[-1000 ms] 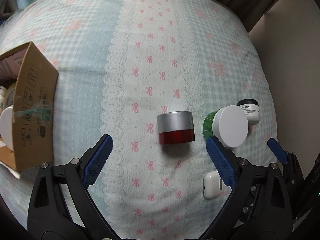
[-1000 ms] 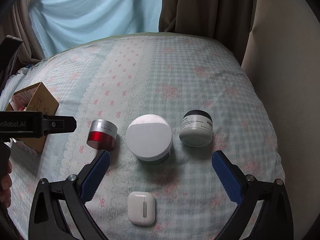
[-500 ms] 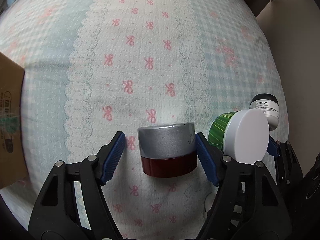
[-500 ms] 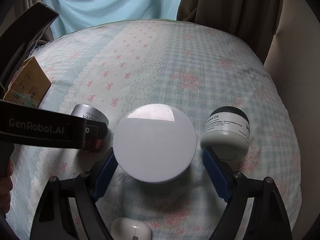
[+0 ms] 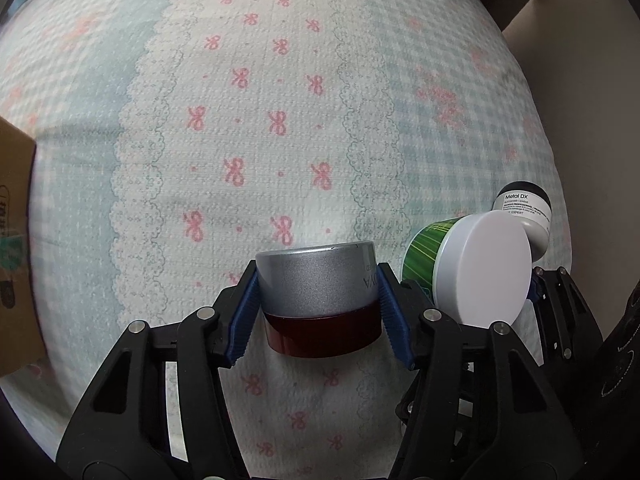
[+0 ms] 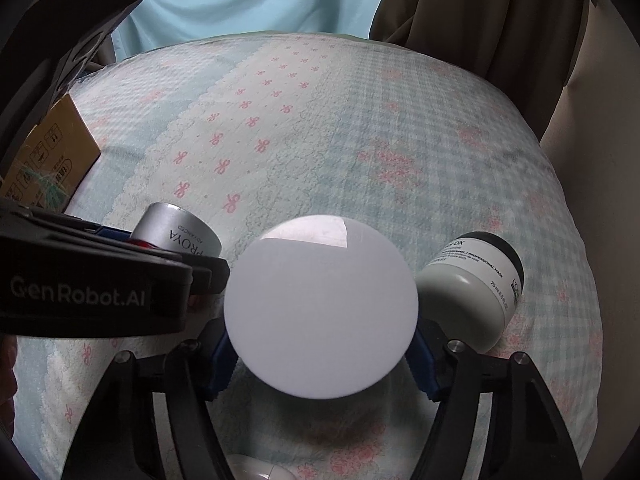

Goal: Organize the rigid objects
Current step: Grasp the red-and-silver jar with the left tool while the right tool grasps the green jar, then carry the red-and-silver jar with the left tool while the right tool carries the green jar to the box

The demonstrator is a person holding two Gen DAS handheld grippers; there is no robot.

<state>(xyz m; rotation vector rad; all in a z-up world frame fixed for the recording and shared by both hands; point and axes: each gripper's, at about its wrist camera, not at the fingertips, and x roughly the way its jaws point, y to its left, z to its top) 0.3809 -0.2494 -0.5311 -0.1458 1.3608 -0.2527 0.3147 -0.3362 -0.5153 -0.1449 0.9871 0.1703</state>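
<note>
Squarely between ribbed pads (image 5: 245,312): metallic round jar (image 5: 318,292)

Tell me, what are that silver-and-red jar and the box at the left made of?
Silver-and-red jar: lid looks like brushed metal or metallised plastic with a matte sheen; the glossy, see-through red base could be glass or plastic. Box: brown cardboard, dull with printed marks.

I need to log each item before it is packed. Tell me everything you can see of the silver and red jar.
The silver and red jar is a short round pot: a matte silver lid with partly readable lettering over a glossy dark red base. It stands upright on the bedspread, between the left gripper, whose jaws have just been closing and whose blue pads now press on its sides. A white-lidded green jar stands just beside it.
</note>
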